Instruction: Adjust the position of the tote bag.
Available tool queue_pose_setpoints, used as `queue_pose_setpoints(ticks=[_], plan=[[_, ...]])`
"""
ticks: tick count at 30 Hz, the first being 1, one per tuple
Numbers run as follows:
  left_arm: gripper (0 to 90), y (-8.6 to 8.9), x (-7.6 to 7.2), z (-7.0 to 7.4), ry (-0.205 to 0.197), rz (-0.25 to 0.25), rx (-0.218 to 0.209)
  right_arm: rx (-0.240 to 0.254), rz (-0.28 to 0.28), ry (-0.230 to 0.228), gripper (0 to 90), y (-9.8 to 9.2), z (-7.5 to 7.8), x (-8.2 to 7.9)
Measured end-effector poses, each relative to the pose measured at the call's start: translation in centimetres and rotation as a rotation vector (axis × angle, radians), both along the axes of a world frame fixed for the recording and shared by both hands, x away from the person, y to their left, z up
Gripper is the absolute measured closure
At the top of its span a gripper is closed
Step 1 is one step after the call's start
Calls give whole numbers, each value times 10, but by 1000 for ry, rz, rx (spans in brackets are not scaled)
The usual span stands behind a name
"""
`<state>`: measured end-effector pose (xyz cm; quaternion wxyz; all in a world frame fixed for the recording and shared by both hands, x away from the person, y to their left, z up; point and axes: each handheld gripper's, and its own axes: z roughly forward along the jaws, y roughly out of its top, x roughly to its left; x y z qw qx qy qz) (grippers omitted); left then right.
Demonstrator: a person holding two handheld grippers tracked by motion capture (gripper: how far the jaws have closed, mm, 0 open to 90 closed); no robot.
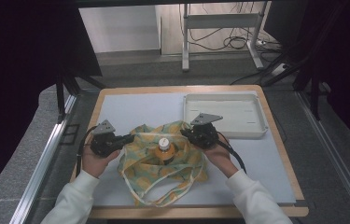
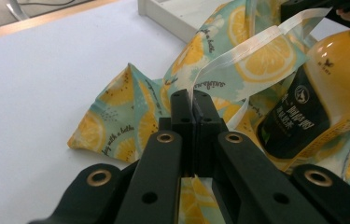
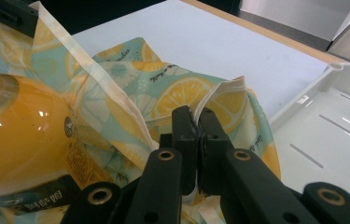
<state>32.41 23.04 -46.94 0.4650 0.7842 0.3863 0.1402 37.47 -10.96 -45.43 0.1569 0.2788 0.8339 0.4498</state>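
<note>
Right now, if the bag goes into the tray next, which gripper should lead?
Probably the right gripper: it sits next to the tray and is shut on the bag. The left gripper grips the bag's far side.

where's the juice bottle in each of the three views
High view: juice bottle stands centre, inside the lemon-print bag.
Left gripper view: right side, beyond the shut fingers.
Right gripper view: far left, label visible.
Shared landmark: the white tray, seen top-middle in the left gripper view, right in the right gripper view.
</note>
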Motion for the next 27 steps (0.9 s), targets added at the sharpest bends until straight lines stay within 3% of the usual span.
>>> queue_pose_setpoints(ticks=[14,21,27], plan=[[894,-4,5,-19,39,-2,35,-44,7,42,871,4,-21,0],[894,-9,9,-35,67,-10,84,-70,6,57,871,8,-30,1],[894,-10,10,-36,68,-10,82,-82,3,63,870,8,-34,2]])
